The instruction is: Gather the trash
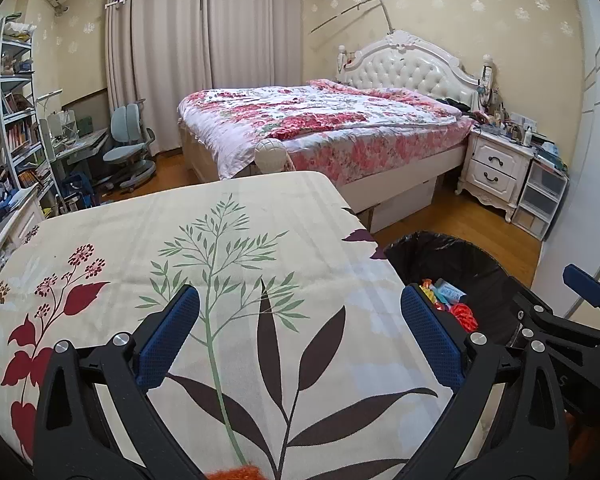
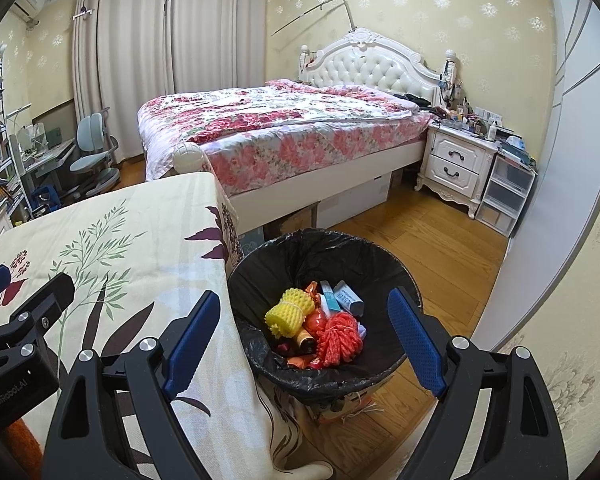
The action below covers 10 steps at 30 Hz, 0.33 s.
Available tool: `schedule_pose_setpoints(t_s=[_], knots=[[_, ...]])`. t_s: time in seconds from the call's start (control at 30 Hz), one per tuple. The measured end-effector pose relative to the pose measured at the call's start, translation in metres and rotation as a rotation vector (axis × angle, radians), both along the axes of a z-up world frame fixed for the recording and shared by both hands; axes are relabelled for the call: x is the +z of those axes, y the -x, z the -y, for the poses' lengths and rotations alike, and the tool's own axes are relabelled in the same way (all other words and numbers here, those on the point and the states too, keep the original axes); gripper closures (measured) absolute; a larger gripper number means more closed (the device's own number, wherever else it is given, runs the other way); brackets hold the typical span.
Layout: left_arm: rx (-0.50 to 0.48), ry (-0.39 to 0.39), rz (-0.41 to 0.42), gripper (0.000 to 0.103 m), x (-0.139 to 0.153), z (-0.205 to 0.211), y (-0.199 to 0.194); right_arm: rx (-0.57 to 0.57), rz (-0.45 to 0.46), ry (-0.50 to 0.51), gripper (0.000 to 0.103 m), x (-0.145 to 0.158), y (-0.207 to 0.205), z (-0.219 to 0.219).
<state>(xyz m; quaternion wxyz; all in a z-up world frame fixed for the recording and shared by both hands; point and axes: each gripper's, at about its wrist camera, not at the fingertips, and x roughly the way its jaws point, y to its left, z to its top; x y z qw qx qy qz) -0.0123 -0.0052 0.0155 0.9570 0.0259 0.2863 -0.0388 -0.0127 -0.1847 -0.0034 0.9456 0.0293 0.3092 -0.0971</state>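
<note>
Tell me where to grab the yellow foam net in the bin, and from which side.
Grip the yellow foam net across its tied waist, where the string cinches it narrow. Come straight down from above with the right hand-held gripper: the trash bin walls block side approaches, and the net lies on top of the pile, beside the red net.

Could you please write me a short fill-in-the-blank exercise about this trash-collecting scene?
1. The bin is lined with a ____ bag.
2. The yellow foam net lies inside the ____.
3. The right gripper has its jaws ____, with nothing between them.
4. The left gripper hovers over the ____-patterned tablecloth.

Missing words: black; bin; open; plant
</note>
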Motion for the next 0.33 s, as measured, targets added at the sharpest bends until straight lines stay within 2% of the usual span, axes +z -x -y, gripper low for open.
schedule_pose_setpoints(t_s=[0.13,0.33], knots=[[0.008,-0.017,0.022,0.005,0.001,0.0,0.001,0.012,-0.004,0.001,0.02,-0.001,0.0,-0.007],[0.036,-0.012,0.001,0.005,-0.002,-0.017,-0.004,0.048,-0.014,0.004,0.02,-0.006,-0.008,-0.018]])
